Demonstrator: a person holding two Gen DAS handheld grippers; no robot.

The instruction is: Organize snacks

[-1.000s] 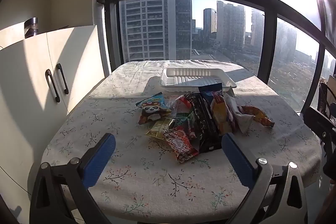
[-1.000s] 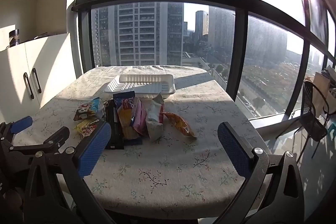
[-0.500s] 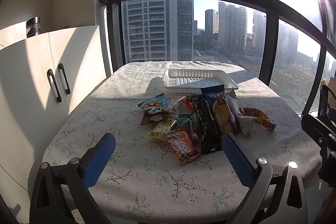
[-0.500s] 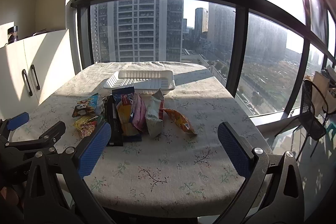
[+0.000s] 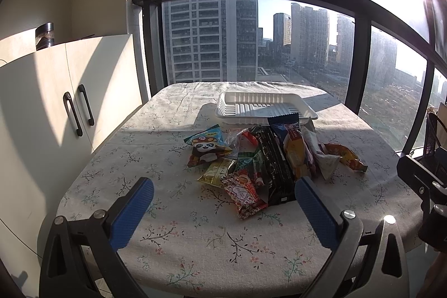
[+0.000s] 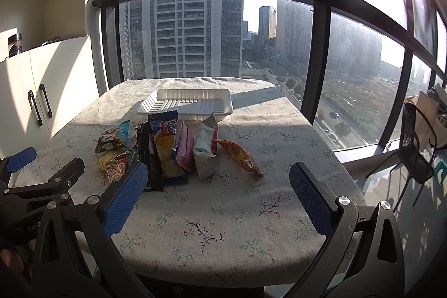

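Note:
A pile of snack packets (image 5: 268,158) lies mid-table: a panda packet (image 5: 206,148), a red packet (image 5: 243,193) nearest me, a long black packet (image 5: 275,166), an orange packet (image 5: 345,157) at the right. Behind the pile stands an empty white plastic tray (image 5: 265,109). The pile (image 6: 167,150) and tray (image 6: 187,102) also show in the right wrist view. My left gripper (image 5: 220,207) is open and empty, just short of the pile. My right gripper (image 6: 218,193) is open and empty over the table's near part, right of the left gripper (image 6: 33,172).
The round table has a floral cloth (image 5: 181,236). A white cabinet (image 5: 56,113) with black handles stands at the left. Large windows (image 5: 251,41) run behind the table. A black wire chair (image 6: 416,147) stands at the right.
Both grippers have edged slightly forward toward the table; the snack pile and tray have not moved. Both stay open.

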